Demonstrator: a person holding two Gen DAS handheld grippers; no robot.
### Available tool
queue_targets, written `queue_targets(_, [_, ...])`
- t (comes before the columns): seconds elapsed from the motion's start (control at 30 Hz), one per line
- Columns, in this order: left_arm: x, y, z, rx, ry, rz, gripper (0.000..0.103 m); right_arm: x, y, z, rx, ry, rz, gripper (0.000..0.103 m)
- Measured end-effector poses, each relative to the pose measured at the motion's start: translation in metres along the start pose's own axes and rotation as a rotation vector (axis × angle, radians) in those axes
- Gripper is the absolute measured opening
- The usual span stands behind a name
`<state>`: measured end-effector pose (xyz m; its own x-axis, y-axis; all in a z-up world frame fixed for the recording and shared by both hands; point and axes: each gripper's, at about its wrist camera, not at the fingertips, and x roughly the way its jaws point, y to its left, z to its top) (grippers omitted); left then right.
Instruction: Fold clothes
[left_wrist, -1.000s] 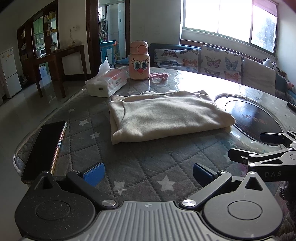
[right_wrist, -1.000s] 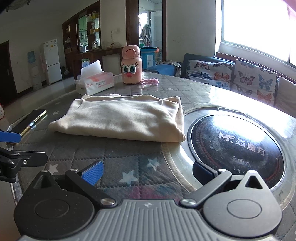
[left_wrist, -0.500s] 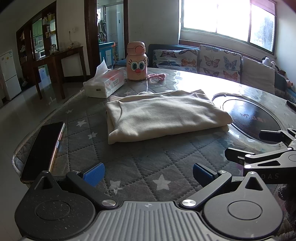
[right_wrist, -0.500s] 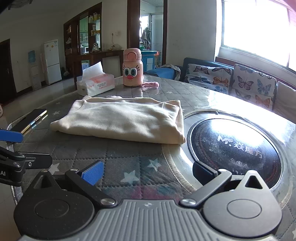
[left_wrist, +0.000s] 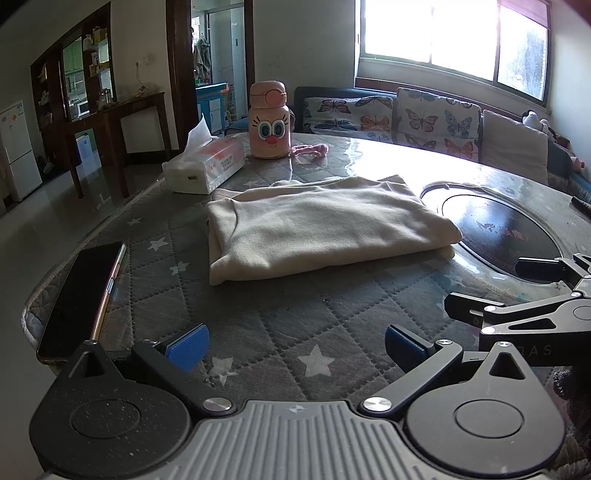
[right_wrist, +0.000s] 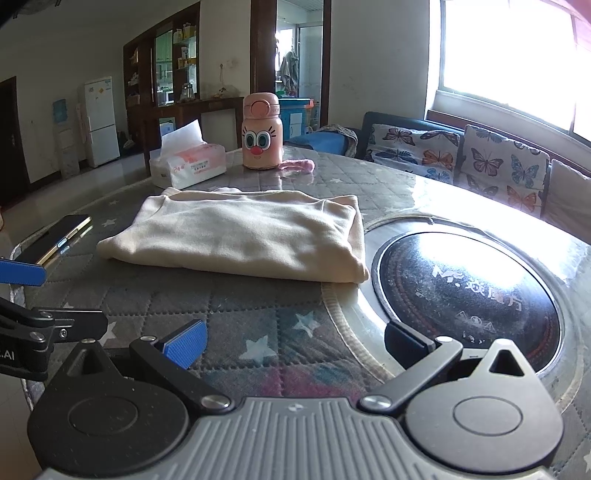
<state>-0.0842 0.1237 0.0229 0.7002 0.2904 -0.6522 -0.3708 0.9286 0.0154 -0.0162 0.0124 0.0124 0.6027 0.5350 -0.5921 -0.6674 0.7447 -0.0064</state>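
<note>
A cream garment (left_wrist: 317, 229) lies folded into a flat rectangle on the grey star-quilted table cover (left_wrist: 280, 332); it also shows in the right wrist view (right_wrist: 243, 236). My left gripper (left_wrist: 295, 349) is open and empty, low over the table's near edge, short of the garment. My right gripper (right_wrist: 295, 341) is open and empty, also short of the garment. Each gripper shows at the edge of the other's view: the right one (left_wrist: 517, 295), the left one (right_wrist: 44, 295).
A dark phone (left_wrist: 81, 295) lies at the table's left edge. A tissue pack (left_wrist: 205, 166) and a pink cartoon bottle (left_wrist: 269, 125) stand behind the garment. A round black glass inset (right_wrist: 469, 291) lies right of the garment. A butterfly-cushion sofa (left_wrist: 424, 118) is behind the table.
Both grippers have drawn back a little from the garment and tilted slightly. The garment has not moved. Both stay open.
</note>
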Motion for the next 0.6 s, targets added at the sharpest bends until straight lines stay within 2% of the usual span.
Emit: queue_targets(0.6, [0.0036,-0.0071,0.0007,0.028,-0.003,0.012,0.103,0.0019,-0.0008,-0.0005,-0.012,0.010,-0.004,0.103])
